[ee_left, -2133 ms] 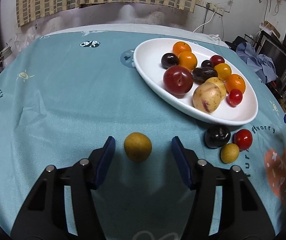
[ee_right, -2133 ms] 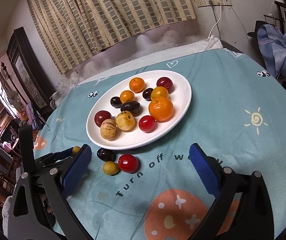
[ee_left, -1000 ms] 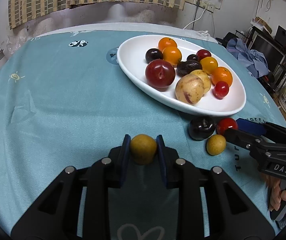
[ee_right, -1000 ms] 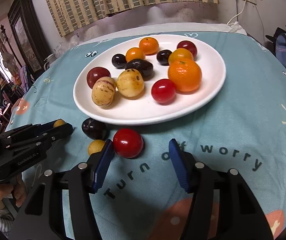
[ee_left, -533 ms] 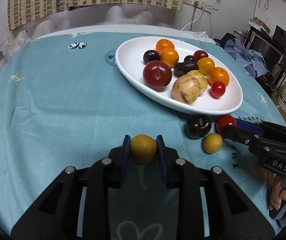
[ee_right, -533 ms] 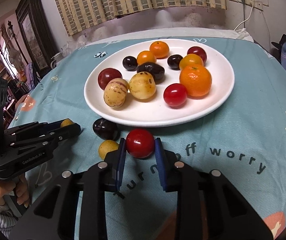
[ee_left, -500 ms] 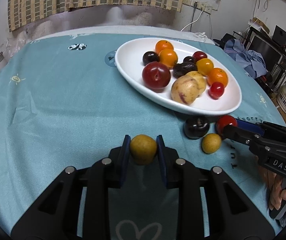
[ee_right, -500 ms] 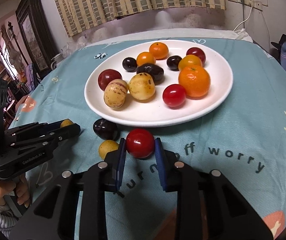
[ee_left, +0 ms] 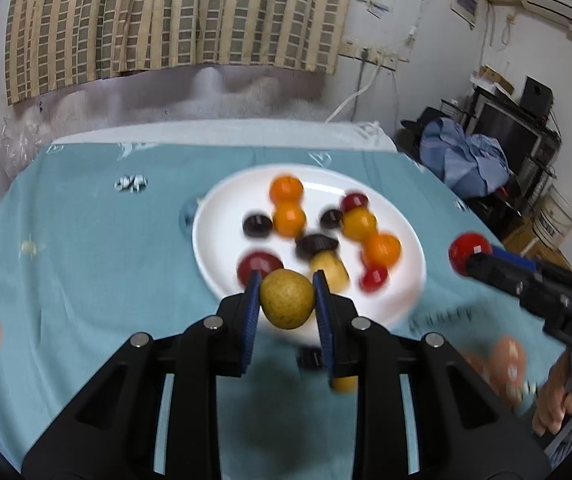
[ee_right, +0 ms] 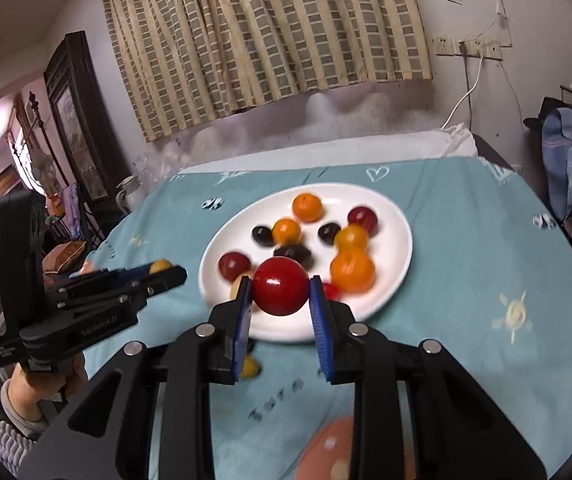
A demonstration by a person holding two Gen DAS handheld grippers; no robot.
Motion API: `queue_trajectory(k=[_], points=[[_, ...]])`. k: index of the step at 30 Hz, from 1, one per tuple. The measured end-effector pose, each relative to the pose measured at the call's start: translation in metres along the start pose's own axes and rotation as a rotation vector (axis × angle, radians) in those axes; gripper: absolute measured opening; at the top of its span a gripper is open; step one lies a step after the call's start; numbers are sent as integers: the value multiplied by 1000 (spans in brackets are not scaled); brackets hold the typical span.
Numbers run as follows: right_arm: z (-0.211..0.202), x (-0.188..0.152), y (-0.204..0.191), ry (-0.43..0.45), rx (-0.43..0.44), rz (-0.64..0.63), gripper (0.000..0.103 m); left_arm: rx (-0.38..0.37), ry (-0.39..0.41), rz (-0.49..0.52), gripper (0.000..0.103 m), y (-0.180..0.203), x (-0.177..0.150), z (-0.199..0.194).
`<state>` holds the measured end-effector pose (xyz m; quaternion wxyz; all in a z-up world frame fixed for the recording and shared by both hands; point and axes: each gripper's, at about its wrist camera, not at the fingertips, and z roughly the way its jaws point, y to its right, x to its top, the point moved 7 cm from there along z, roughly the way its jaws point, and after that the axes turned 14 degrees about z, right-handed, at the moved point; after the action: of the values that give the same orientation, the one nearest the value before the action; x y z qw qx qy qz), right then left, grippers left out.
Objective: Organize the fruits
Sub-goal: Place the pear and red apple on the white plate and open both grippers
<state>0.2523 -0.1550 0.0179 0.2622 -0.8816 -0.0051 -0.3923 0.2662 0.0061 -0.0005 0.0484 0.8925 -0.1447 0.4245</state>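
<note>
We see the left claw (ee_left: 287, 303) pinching a yellow fruit (ee_left: 287, 298) above the white plate (ee_left: 221, 248) near rim; the right claw (ee_right: 280, 295) pinches a red fruit (ee_right: 280, 286) over the same edge.

The right gripper (ee_right: 280, 308) clamps a red fruit (ee_right: 280, 286) between its blue pads, held above the near rim of the white plate (ee_right: 398, 240). The plate holds orange, red and dark fruits, blurred. At left, the left gripper (ee_right: 165, 274) pinches what looks like a small yellow fruit (ee_right: 159, 266) over the teal tablecloth (ee_right: 486, 264).
</note>
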Motion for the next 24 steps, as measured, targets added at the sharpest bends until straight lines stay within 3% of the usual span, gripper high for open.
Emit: queue_trajectory(k=[10,12,13,14,16,21,23,24], points=[[92,18,18,-124,-43,63,30,4,-70,-87,27,-42,17,87],[96,17,26,-138,-44,112,34,-11,-68,-97,40,-43,14,94],[95,18,29,-139,-28,128,43,-17,-60,-106,57,-43,13,94],[91,19,29,-125,-29,129,60,-17,-58,-113,59,-43,11,95],[74,28,27,-66,-18,130,63,-16,-63,-105,59,-42,11,92],[29,33,18,-16,55,176,68,13,-25,-105,63,-40,13,53],[14,28,16,-12,72,196,75,38,-19,-87,73,-33,1,32],[6,23,16,-9,75,198,76,48,-28,-76,73,-27,-8,25]])
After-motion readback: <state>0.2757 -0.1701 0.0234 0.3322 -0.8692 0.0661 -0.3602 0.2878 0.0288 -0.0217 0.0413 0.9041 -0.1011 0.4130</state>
